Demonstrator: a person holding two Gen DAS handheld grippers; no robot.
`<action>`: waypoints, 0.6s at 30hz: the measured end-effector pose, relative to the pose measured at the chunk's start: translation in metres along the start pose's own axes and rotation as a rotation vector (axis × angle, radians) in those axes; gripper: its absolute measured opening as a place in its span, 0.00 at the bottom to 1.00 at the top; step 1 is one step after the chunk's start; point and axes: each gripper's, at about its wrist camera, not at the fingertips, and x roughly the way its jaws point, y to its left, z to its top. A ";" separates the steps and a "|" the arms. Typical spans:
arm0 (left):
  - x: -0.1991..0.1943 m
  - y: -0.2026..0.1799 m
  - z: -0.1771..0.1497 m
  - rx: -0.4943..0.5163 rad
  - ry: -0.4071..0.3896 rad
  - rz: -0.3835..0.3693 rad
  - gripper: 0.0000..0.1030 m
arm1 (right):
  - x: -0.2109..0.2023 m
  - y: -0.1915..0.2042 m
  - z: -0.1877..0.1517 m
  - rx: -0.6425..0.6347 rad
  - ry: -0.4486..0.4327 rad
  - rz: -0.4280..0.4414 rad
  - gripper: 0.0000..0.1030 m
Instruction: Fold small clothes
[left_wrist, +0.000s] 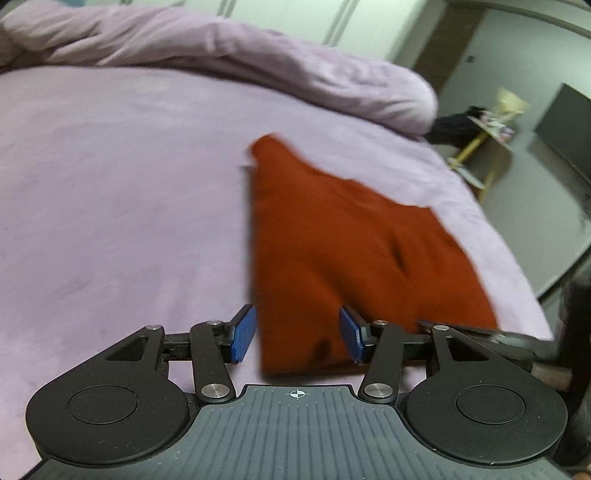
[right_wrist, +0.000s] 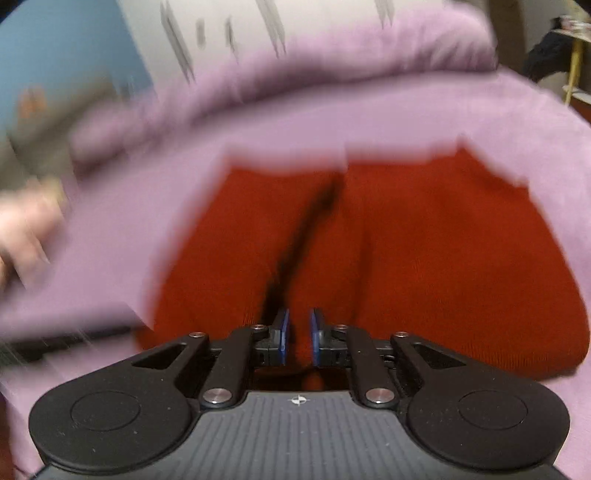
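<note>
On the lilac bed sheet (left_wrist: 110, 192) lies the red garment (left_wrist: 354, 240), spread flat toward the bed's near edge. Seen from the left wrist, it sits at about two o'clock from the left tongs (left_wrist: 297, 334), narrowing to a corner at its far end, with a short crease in its middle and one near corner lying between the blue pads (left_wrist: 243, 334). Those pads stand half open and press on nothing; the cloth merely lies under the gap. The right wrist view shows what the left does not: the garment's whole width, a dark fold line running from twelve o'clock down toward the right tongs (right_wrist: 297, 341), and a straight far hem. It is badly blurred, so finer detail of the fabric cannot be told. The right tongs are drawn narrow, with red cloth in the slim gap between the pads, pinched at the garment's near edge. At nine o'clock in that view a blurred hand (right_wrist: 26, 229) shows beside the sheet. Only the left view gives the room beyond: a bunched lilac duvet (left_wrist: 258, 62) at twelve o'clock and a yellow-legged side table (left_wrist: 484, 147) at two o'clock.
</note>
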 end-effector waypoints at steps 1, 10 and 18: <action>0.002 0.004 0.001 -0.006 0.006 0.013 0.52 | -0.002 -0.003 -0.003 -0.015 -0.022 0.011 0.03; 0.010 0.014 -0.003 -0.018 0.043 0.020 0.54 | -0.037 -0.041 0.028 0.298 -0.133 0.275 0.47; 0.006 0.009 0.003 -0.017 0.051 0.074 0.55 | -0.010 -0.003 0.026 0.116 -0.048 0.224 0.08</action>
